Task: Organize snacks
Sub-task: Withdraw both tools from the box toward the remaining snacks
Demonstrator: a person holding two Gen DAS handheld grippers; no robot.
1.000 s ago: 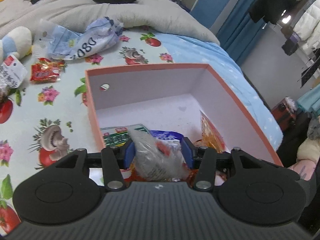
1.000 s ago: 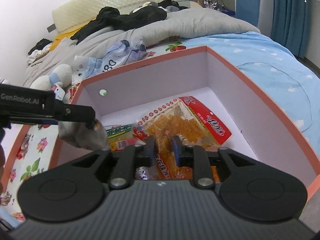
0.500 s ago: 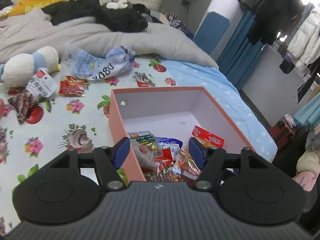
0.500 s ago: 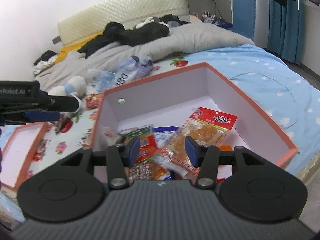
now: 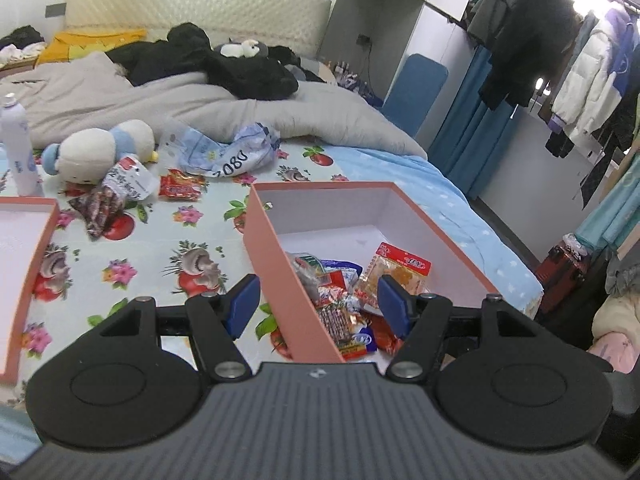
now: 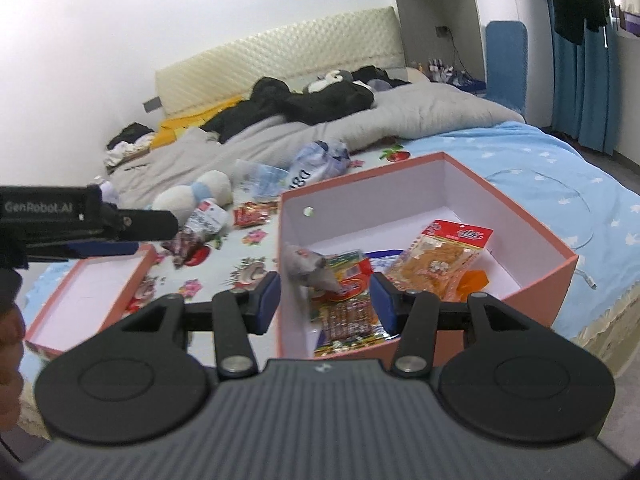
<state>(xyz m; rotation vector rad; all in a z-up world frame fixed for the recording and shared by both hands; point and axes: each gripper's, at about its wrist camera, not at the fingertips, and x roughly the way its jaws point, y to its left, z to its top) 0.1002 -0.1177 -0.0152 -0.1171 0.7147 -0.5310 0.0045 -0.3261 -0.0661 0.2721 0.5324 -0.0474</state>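
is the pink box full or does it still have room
Partly full: the pink box holds snack packets at its near end; bare white floor shows at the far end.

Left tool (image 5: pixel 318 306) gapes empty (above box (image 5: pixel 280 264)) — snacks (image 5: pixel 344 300) piled inside.

Home bedroom: rumpled bed (image 5: pixel 224 100), padded headboard (image 5: pixel 192 12), hanging coats (image 5: pixel 532 40).

Bed (image 5: pixel 168 240) — box (image 5: pixel 280 264), snacks (image 5: pixel 180 190).
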